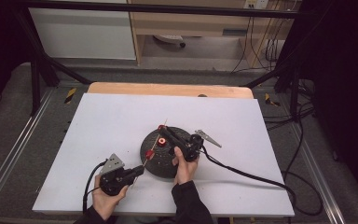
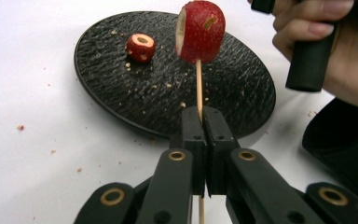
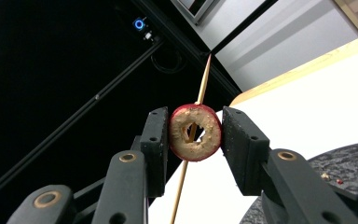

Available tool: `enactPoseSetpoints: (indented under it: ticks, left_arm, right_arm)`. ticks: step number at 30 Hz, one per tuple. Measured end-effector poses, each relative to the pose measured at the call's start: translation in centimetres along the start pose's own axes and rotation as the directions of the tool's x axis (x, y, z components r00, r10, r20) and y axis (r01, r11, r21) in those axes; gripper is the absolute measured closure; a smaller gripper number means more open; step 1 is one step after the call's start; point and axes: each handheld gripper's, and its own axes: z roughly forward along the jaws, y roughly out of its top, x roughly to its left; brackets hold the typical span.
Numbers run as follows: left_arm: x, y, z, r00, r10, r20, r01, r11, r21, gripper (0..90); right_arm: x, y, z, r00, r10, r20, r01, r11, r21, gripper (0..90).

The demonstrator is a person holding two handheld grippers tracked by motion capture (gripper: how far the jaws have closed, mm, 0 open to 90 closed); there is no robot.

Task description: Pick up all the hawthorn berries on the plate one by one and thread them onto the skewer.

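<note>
Left hand-held gripper (image 1: 137,171), at the near-left of the white worktop (image 1: 102,126), has its jaws together, clamped on a thin wooden skewer (image 2: 198,84); in the left gripper view the skewer's lower end is cut off by the frame edge & its tip is hidden inside the fruit. Threaded on it, just beyond the jaws, is a red fruit piece (image 2: 200,31) w/ a pale cut face and a small hole in its skin; what fruit it is, can't tell for sure. It hangs above the near rim of a round black textured plate (image 2: 242,88) near worktop centre. On that plate lies a loose red ring piece (image 2: 140,47), hollow-cored, w/ pale crumbs scattered round it. In the high view the skewer runs up-right from the left gripper over the plate, hard to make out there. Further right, the right hand-held gripper (image 3: 195,133) is clamped on another ring slice (image 3: 195,132), red rim, pale flesh, hole in the middle; the skewer passes through that hole, its pointed tip showing past the slice. The slice sits squarely between both pads, touching each. The right hand (image 1: 182,163) holds that gripper over the plate's right part; its sleeve is cut off at the bottom edge.
</note>
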Motion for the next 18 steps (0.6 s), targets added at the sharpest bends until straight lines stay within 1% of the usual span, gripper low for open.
enactPoseSetpoints:
  ticks: [6,13,18]
  left_arm:
    - [0.2,0.8,0.5,1.0000,-0.003,0.003,0.003,1.0000,-0.002,88.5]
    - [0.1,1.9,1.3,1.0000,-0.005,-0.001,0.005,1.0000,-0.007,88.6]
    - [0.2,2.3,1.5,1.0000,-0.008,0.004,0.008,0.9999,-0.010,88.5]
  right_arm:
    - [0.2,-0.5,-0.2,1.0000,-0.008,-0.002,0.008,1.000,0.021,62.9]
    - [0.2,-1.0,-0.4,0.9998,-0.018,0.001,0.018,0.999,0.049,62.9]
    - [0.4,-1.1,-0.5,0.9997,-0.025,0.000,0.025,0.998,0.052,62.9]
